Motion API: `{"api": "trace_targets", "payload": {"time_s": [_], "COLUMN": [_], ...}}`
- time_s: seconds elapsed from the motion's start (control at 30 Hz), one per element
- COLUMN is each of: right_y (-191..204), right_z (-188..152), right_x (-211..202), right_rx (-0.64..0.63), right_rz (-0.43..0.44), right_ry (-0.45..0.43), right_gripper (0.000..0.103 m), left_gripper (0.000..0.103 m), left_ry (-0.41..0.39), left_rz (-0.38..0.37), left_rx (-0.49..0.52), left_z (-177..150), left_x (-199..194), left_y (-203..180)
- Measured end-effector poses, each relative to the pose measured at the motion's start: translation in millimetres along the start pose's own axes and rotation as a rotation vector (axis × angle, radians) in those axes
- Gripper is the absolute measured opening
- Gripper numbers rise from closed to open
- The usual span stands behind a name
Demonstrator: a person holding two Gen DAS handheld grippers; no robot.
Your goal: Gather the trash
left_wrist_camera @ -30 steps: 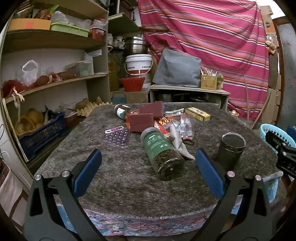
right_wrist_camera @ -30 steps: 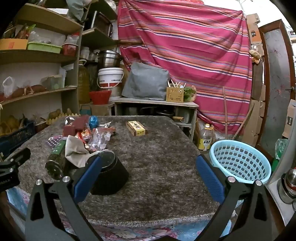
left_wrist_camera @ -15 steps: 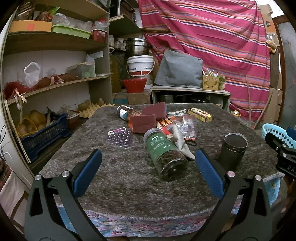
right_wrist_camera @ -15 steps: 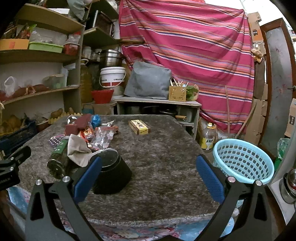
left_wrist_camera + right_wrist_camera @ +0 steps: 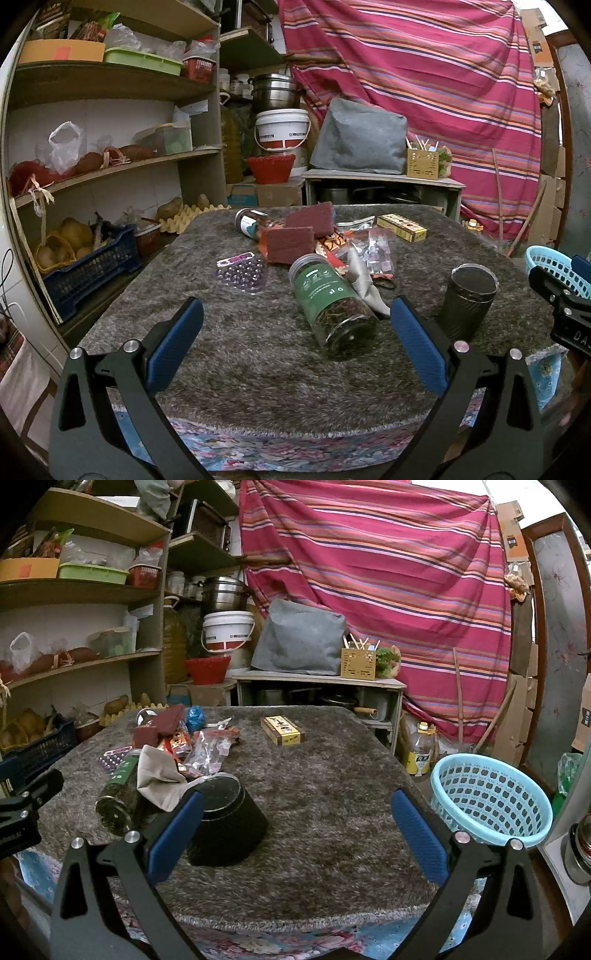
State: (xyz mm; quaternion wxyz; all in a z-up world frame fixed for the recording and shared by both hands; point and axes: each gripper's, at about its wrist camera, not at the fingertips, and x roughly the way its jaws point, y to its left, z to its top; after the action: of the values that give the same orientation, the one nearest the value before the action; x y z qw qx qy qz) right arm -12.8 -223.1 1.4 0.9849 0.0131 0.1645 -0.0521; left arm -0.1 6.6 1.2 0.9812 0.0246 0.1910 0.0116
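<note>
- Grey shag rug (image 5: 258, 354) is covering the table and serving as the landmark for all positions below.
- Left gripper (image 5: 295, 334) is hovering over the near edge of the rug, its blue pads (image 5: 175, 343) spread wide and gripping nothing.
- Right gripper (image 5: 295, 821) is hovering over the near edge of the rug, jaws spread wide and gripping nothing.
- Green-labelled jar (image 5: 332, 304) is lying on its side near the middle of the rug, base pointing toward the left gripper.
- Black cup (image 5: 225, 821) is standing upright on the near right part of the rug, just beside the jar; in the right wrist view the left pad is overlapping it.
- Trash pile (image 5: 354, 251) of wrappers, clear bags and a crumpled tissue is lying on the rug behind the jar, touching it.
- Two maroon pads (image 5: 290, 243) are lying at the far side of the pile.
- Yellow box (image 5: 282, 730) is lying apart on the far part of the rug.
- Blister pack (image 5: 242, 271) is lying on the rug, left of the jar.
- Blue basket (image 5: 489, 797) is standing off the right edge of the rug, lower than the tabletop.
</note>
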Motion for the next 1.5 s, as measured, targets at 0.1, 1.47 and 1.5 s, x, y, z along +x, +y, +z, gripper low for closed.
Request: {"api": "trace_targets", "payload": {"time_s": [0.1,1.47,1.5], "right_y": [0.5,-2.0,-2.7], "right_z": [-0.6,-0.3,-0.3], "right_x": [-0.5,-1.0,-1.0], "right_rx": [0.000,-0.017,-0.018], "right_rz": [0.000,-0.009,-0.010], "right_ry": [-0.001,-0.008,-0.010], "right_gripper": [0.099,0.099,0.099], "left_gripper": [0.098,0.098,0.098], "left_ry": [0.000,-0.003,-0.003], "left_rz": [-0.003,-0.001,-0.001], "left_rx": [-0.001,-0.001,-0.001], "left_z": [0.1,0.2,0.1], "left_x": [-0.2,1.0,1.3], "left_y": [0.8,4.4,4.6]}}
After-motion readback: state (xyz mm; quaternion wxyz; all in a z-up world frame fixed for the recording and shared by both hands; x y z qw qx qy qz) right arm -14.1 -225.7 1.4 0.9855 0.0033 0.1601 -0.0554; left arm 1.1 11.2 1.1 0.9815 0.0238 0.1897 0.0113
